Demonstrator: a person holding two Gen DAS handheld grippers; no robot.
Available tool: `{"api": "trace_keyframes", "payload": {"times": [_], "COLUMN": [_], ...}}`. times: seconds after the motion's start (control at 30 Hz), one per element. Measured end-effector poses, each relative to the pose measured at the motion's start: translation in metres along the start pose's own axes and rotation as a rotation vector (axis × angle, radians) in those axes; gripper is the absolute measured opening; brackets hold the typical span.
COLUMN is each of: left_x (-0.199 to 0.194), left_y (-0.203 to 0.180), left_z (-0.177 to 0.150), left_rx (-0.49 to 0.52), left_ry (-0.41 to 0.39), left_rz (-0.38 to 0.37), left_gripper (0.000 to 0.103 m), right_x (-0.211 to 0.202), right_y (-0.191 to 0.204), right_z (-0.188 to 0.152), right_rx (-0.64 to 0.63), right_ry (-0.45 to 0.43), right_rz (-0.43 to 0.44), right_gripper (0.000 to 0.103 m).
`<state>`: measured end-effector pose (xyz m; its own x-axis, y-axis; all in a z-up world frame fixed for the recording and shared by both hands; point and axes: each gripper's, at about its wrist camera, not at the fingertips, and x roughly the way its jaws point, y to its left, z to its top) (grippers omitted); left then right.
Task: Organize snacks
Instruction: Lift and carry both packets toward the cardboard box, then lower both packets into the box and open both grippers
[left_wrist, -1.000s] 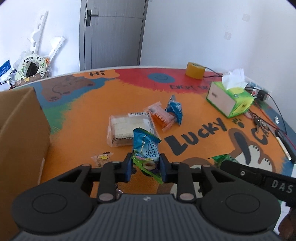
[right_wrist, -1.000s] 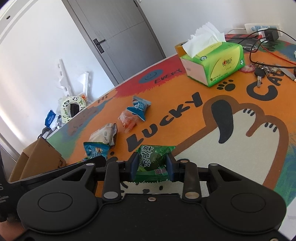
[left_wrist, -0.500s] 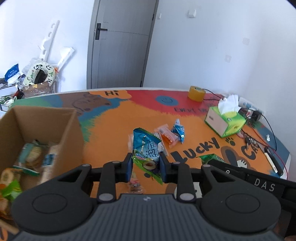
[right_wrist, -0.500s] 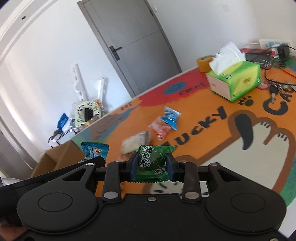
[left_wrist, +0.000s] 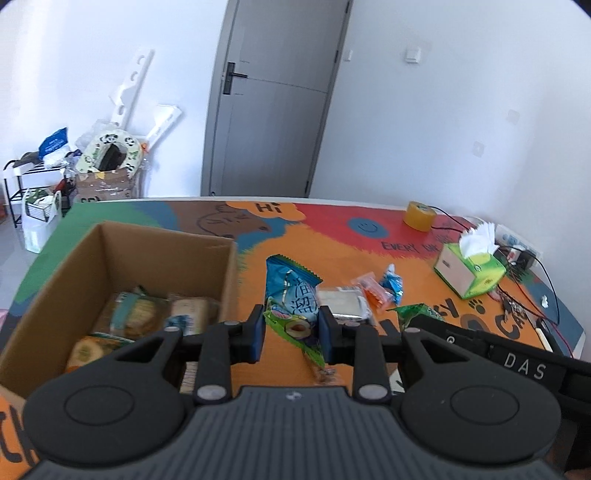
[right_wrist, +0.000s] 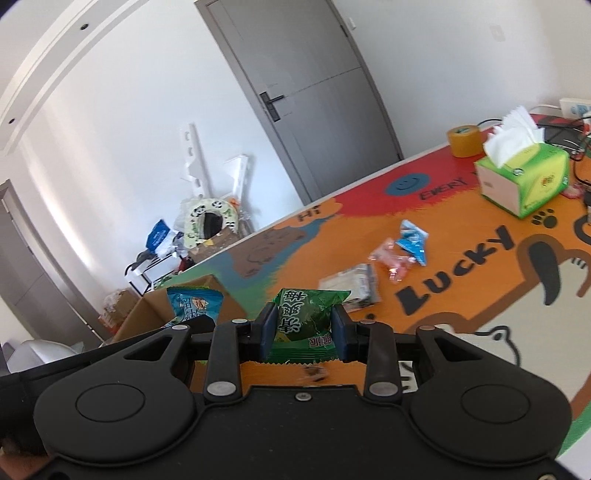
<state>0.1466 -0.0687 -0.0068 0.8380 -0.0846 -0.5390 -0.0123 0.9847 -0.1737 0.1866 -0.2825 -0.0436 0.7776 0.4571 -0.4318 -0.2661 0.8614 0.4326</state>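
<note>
Blue pack (left_wrist: 291, 291): shiny plastic, squeezed between the blue pads of the left tongs (left_wrist: 291, 330). Its long side runs away from the camera, zigzag end up and far. It hangs in the air just right of the box (left_wrist: 110, 266).
Green pack (right_wrist: 303, 325): squeezed in the right tongs (right_wrist: 303, 338). It stands up, with green Chinese writing upside down. It is up off the worktop (right_wrist: 461, 295).
Left tongs: tilted down a bit, pointing over the worktop beside the box.
Right tongs: tilted down a bit and leaning, so the room looks slanted. "DAS" shows on its side in the left view.
Box: brown card, open on top, with wrapped snacks inside.
Loose snacks: a pale pack (left_wrist: 341, 302), an orange one (left_wrist: 371, 291) and a small blue one (left_wrist: 392, 284) lie close together on the worktop.
Worktop words: "Hi", "LUCKY", "EVERY".
Tissue box (right_wrist: 524, 182): green, at the far right.
</note>
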Motion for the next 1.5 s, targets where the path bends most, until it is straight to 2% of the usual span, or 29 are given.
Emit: {"api": "trace_keyframes", "payload": {"times": [0.4,0.9,1.13,1.2,1.5], "left_x": [-0.020,-0.028,-0.020,-0.018,-0.027], "left_y": [0.041,0.092,0.112,0.113,0.129], "left_z": [0.008,0.007,0.005,0.005,0.006], "left_rx": [-0.057,-0.125,-0.160,-0.159,-0.170], "left_ry": [-0.037,-0.025,0.005,0.014,-0.004], "left_rz": [0.059,0.125,0.110,0.107,0.119], "left_gripper": [0.028,0.029,0.029,0.032,0.035], "right_x": [0.008,0.026,0.037,0.040,0.052], "right_y": [0.043,0.090,0.106,0.111,0.125], "right_z": [0.001,-0.006,-0.010,-0.011,-0.016], "right_rx": [-0.050,-0.110,-0.140,-0.153,-0.172], "right_ry": [0.004,0.037,0.058,0.063,0.085], "right_rz": [0.069,0.131,0.135,0.131,0.134], "right_gripper": [0.033,0.033,0.033,0.033,0.033]}}
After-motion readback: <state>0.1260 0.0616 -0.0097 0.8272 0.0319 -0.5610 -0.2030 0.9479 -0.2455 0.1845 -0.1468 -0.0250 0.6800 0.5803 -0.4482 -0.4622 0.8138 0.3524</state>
